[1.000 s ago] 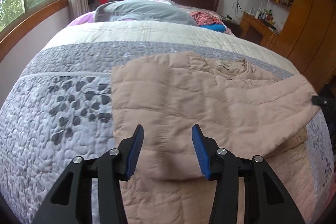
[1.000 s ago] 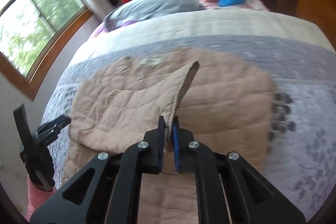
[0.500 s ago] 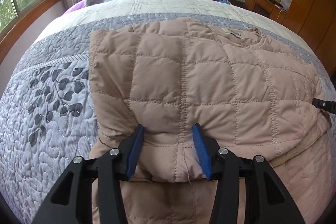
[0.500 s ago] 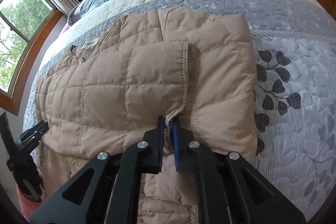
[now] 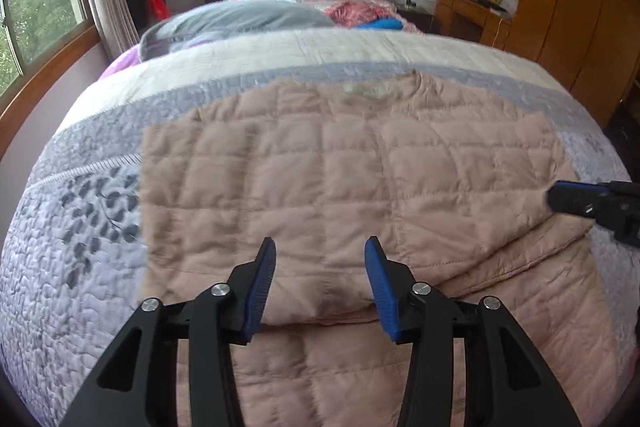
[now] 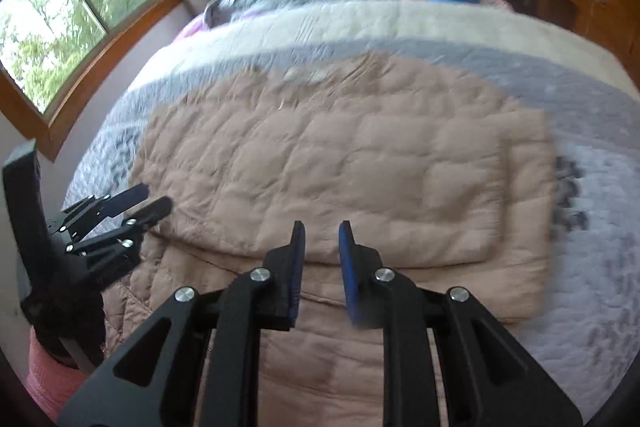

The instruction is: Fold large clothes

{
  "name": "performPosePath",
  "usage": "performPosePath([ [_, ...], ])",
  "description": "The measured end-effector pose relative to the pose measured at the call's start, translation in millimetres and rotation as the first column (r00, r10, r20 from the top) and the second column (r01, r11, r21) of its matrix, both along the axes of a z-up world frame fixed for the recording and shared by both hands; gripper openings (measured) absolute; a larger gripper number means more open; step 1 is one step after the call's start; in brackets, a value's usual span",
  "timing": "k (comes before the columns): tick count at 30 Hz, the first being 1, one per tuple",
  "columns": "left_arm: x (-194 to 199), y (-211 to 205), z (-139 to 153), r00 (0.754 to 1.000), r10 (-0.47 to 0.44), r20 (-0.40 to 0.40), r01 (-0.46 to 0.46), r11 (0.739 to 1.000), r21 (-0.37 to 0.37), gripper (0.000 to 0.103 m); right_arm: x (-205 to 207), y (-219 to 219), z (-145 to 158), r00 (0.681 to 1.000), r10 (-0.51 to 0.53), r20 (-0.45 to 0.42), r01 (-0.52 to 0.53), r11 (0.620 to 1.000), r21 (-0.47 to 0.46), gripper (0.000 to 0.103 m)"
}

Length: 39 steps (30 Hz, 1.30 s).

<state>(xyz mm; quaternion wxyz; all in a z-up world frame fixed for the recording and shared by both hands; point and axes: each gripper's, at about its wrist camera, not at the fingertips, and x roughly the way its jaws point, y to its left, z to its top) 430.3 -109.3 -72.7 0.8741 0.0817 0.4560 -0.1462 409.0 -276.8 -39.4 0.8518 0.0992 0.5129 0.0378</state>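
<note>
A beige quilted jacket (image 5: 352, 179) lies flat on the bed with both sleeves folded across its front; it also shows in the right wrist view (image 6: 340, 167). My left gripper (image 5: 320, 275) is open and empty, raised above the jacket's near folded edge. My right gripper (image 6: 322, 259) is open and empty, just above the folded sleeve edge. The right gripper's tip shows at the right of the left wrist view (image 5: 592, 203); the left gripper shows at the left of the right wrist view (image 6: 116, 211).
The bed has a grey and cream quilted bedspread (image 5: 80, 227). A grey pillow (image 5: 240, 23), pink cloth and a blue item (image 5: 380, 23) lie at the headboard end. Windows stand to the left, wooden cabinets (image 5: 568, 7) to the right.
My right gripper has let go of the sleeve and opened. Both grippers have pulled back and up from the jacket, which now lies flat with sleeves folded in.
</note>
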Motion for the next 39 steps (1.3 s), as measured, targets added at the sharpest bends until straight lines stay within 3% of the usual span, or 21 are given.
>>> performPosePath([
  [6,15.4,-8.8,-40.4,0.997,0.004,-0.079,-0.001,1.0,0.028,0.049,24.5,-8.0,-55.3,0.994,-0.038,-0.106,0.041,0.999,0.026,0.012],
  [9,18.0,-5.5,-35.1,0.995,0.018,-0.096,-0.018,1.0,-0.001,0.049,22.0,-14.5,-50.3,0.996,-0.031,-0.087,0.037,0.997,0.064,0.013],
  [15,-12.5,1.4,-8.4,1.0,-0.015,-0.016,0.015,0.999,-0.028,0.048,-10.0,-14.5,-25.7,1.0,0.008,-0.023,-0.007,0.999,0.041,0.019],
  [21,1.1,4.5,-37.6,0.994,0.011,-0.107,-0.014,1.0,-0.023,0.049,7.3,-22.5,-58.7,0.996,-0.023,-0.092,0.029,0.998,0.06,0.016],
  [25,6.9,9.7,-37.4,0.991,0.027,-0.128,-0.033,0.998,-0.048,0.048,3.1,-27.7,-53.1,0.997,-0.012,-0.081,0.019,0.997,0.081,0.016],
  [29,-15.8,30.8,-5.7,0.994,0.024,-0.105,-0.033,0.995,-0.089,0.049,-49.8,-45.8,-12.4,0.999,0.014,0.029,-0.017,0.993,0.116,0.027],
  [31,-45.3,52.7,13.0,0.998,0.005,-0.059,-0.009,0.997,-0.075,0.057,-91.5,-55.3,4.5,0.997,0.027,0.076,-0.035,0.995,0.097,0.043],
  [32,-60.5,65.5,19.5,0.999,-0.001,-0.038,-0.002,0.998,-0.07,0.062,-117.2,-61.5,10.4,0.995,0.032,0.095,-0.04,0.996,0.085,0.044],
  [35,-110.0,113.0,26.8,1.0,0.002,-0.018,-0.002,0.999,-0.047,0.066,-187.0,-77.0,9.9,0.995,0.028,0.1,-0.036,0.996,0.08,0.05],
  [39,-169.1,175.4,11.0,0.994,0.022,-0.102,-0.03,0.997,-0.077,0.069,-272.3,-94.8,-5.7,0.996,-0.024,0.084,0.014,0.994,0.109,0.064],
])
